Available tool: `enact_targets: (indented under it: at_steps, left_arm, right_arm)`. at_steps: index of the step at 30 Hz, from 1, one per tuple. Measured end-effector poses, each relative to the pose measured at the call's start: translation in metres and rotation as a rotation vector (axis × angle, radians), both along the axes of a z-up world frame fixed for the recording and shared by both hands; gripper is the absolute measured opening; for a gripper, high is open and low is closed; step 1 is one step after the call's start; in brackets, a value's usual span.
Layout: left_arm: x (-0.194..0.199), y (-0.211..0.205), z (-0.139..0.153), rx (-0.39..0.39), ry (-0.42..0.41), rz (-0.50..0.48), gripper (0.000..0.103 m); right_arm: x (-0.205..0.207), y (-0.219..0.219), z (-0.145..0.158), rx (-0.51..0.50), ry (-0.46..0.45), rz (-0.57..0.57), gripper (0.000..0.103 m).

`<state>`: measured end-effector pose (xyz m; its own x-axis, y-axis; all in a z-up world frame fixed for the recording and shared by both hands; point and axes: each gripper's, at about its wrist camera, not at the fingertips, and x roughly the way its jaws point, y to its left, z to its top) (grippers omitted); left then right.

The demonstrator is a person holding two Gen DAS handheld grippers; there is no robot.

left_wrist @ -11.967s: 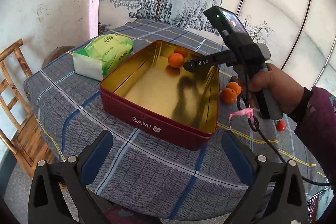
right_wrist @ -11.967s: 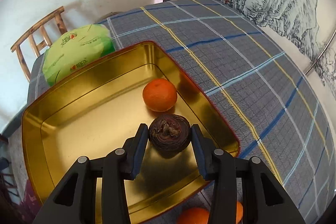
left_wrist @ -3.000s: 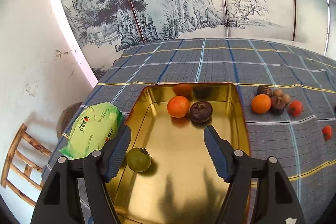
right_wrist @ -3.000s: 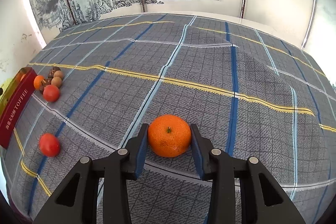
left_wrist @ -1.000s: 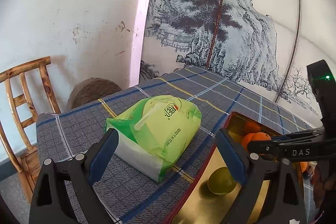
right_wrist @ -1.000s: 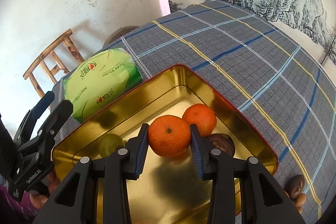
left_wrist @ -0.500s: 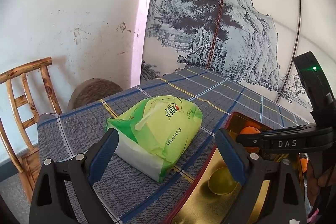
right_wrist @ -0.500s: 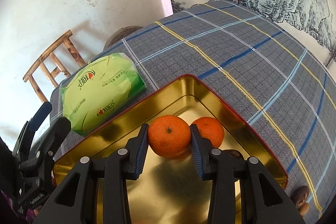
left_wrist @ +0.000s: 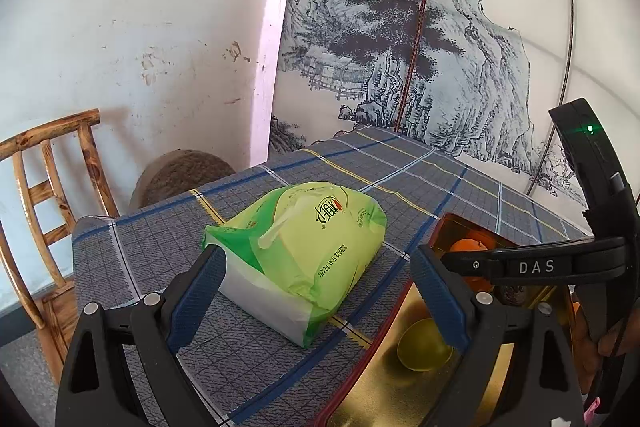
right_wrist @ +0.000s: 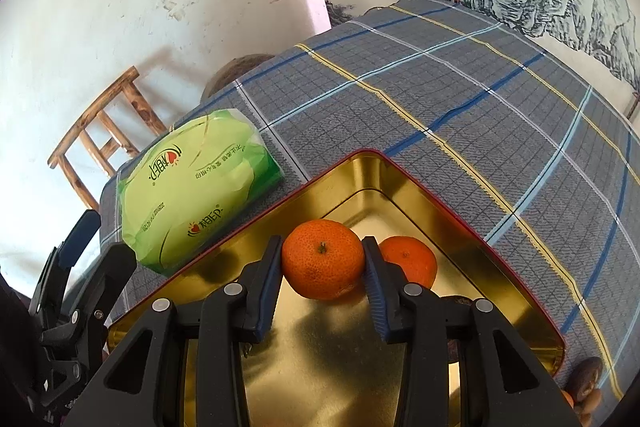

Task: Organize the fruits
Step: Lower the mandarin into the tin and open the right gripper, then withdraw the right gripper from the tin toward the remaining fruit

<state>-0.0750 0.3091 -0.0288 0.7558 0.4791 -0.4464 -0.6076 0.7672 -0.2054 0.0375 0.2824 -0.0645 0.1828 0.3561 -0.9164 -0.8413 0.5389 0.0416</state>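
My right gripper (right_wrist: 322,247) is shut on an orange mandarin (right_wrist: 322,259), held low over the far corner of the gold-lined red tin (right_wrist: 460,223). A second mandarin (right_wrist: 412,261) lies in the tin just right of it. A dark fruit (right_wrist: 460,301) is mostly hidden behind my right finger. In the left wrist view a green fruit (left_wrist: 424,345) lies on the tin floor (left_wrist: 392,391), and a mandarin (left_wrist: 468,247) shows behind the right gripper's side. My left gripper (left_wrist: 316,259) stands open and holds nothing, short of the tissue pack at the table's edge.
A green tissue pack (left_wrist: 312,243) lies on the checked tablecloth (right_wrist: 480,99) left of the tin. A wooden chair (left_wrist: 36,195) stands by the white wall beyond the table edge. Loose dark and brown fruits (right_wrist: 584,383) lie on the cloth past the tin's right side.
The right gripper has eased toward the tin's far corner with the mandarin, so its fingers now cover the dark fruit and the green one. The left gripper has kept still.
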Motion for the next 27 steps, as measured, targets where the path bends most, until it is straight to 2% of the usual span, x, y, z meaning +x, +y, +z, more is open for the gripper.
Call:
enact_targets:
  at_steps: [9, 21, 27]
  left_arm:
    - [-0.002, 0.002, -0.001, -0.003, -0.002, 0.003, 0.091]
    - [-0.001, 0.004, -0.002, -0.003, 0.001, 0.004, 0.092]
    - [-0.005, 0.006, -0.006, -0.001, 0.010, 0.012, 0.092]
  right_arm:
    - [0.001, 0.001, 0.000, 0.005, 0.008, -0.008, 0.041]
    - [0.004, -0.016, 0.011, 0.097, 0.039, -0.061, 0.046]
    - [-0.009, -0.045, 0.030, 0.167, 0.031, -0.075, 0.048]
